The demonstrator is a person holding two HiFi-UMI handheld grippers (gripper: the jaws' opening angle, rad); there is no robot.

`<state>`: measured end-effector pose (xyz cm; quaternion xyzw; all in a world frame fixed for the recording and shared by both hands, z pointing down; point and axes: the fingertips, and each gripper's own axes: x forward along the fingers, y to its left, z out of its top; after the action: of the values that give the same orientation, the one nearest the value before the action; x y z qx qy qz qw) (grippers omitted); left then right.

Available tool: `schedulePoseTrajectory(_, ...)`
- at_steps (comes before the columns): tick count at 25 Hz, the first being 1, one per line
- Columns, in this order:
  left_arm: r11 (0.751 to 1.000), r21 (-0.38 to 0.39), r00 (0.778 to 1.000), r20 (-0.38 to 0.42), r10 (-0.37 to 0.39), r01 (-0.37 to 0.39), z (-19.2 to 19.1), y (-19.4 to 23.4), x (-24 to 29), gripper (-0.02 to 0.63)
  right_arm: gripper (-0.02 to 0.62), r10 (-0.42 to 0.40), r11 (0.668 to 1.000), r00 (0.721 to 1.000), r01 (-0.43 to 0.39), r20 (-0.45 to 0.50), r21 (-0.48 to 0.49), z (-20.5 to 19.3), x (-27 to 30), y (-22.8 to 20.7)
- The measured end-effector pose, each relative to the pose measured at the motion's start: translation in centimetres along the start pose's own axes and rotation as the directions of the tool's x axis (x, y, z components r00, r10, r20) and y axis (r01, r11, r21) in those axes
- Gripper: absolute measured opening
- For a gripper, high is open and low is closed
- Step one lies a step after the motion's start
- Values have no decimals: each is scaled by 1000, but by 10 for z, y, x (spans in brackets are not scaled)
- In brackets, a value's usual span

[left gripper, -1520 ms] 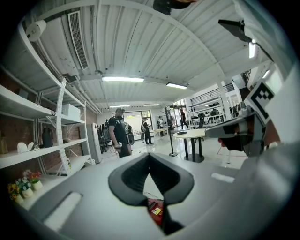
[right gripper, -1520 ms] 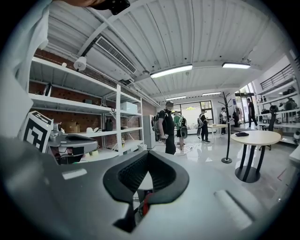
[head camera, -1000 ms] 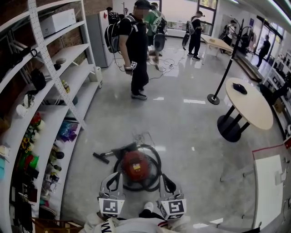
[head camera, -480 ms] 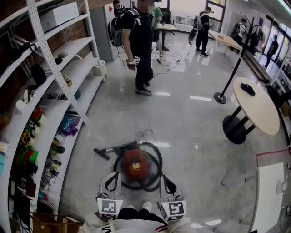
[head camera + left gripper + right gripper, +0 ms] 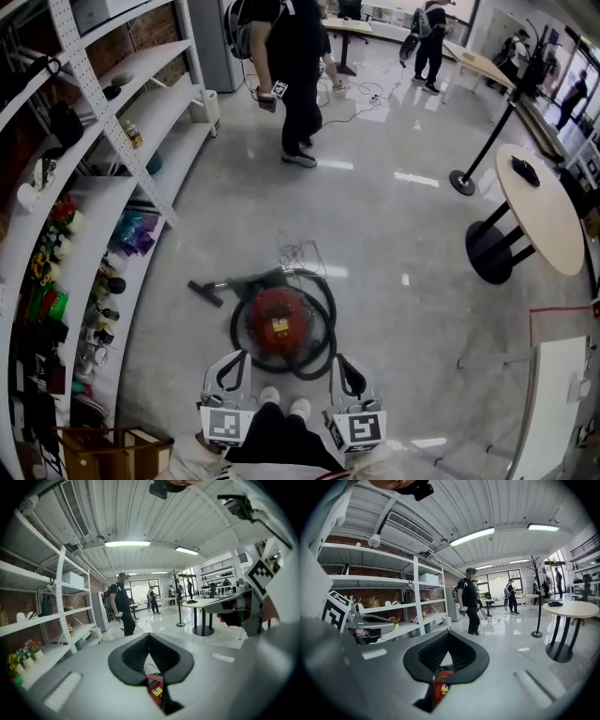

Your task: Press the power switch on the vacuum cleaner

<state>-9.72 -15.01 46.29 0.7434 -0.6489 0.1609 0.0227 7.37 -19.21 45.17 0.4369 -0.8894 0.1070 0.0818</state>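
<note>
The red vacuum cleaner (image 5: 278, 322) sits on the floor (image 5: 403, 244) just ahead of the person's shoes (image 5: 300, 407). It carries a small pale label (image 5: 279, 327) whose print is too small to read. I cannot pick out its power switch in any view.

A black hose (image 5: 321, 352) loops around the body, and a floor nozzle (image 5: 204, 292) lies to the left.

The left gripper (image 5: 234, 361) and right gripper (image 5: 343, 366) hover near the hose, not touching the machine. Each bears a cube with black-and-white square markers (image 5: 228, 425).

In the gripper views, both sets of fingers (image 5: 93, 667) (image 5: 501, 667) are pressed together and hold nothing. Only a sliver of red body (image 5: 154, 688) (image 5: 439, 684) shows through the slit.

The floor is glossy grey and reflects the ceiling lights. White shelves (image 5: 103, 234) stand against brick on the left, and a round worktop (image 5: 544, 216) stands on the right. A person in black (image 5: 298, 56) is cut off at the top edge.
</note>
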Motion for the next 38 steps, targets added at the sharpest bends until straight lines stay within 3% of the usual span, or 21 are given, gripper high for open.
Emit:
schedulePoseTrajectory(4,1000,-12,1000,-24,-14,14,-18,2,7,0,-2,-16,1000,999,16,-34,3,-17,9,-1)
schedulePoseTrajectory(8,998,-56,1000,4,-15,15,-20,4,16,0,-2,-27,1000,999,26,-42,-7,-23,17,-1)
schedulePoseTrajectory(14,999,-38,999,-17,-33,33,-45,3,24,0,-2,-17,1000,998,17,-63,-5,-43,24,7)
schedulePoseTrajectory(20,996,-74,997,-65,-45,40,-86,2,34,0,-2,-4,1000,996,4,-92,-2,-70,42,19)
schedulePoseTrajectory(25,996,-36,992,-85,-89,87,-110,-12,47,0,-2,-8,1000,994,9,-113,13,-95,54,18)
schedulePoseTrajectory(33,990,-57,983,-123,-134,127,-157,-25,71,0,-2,-34,998,984,43,-172,45,-135,66,12)
schedulePoseTrajectory(38,986,-63,974,-160,-161,153,-189,-35,86,0,-2,-52,996,986,63,-160,65,-152,77,7)
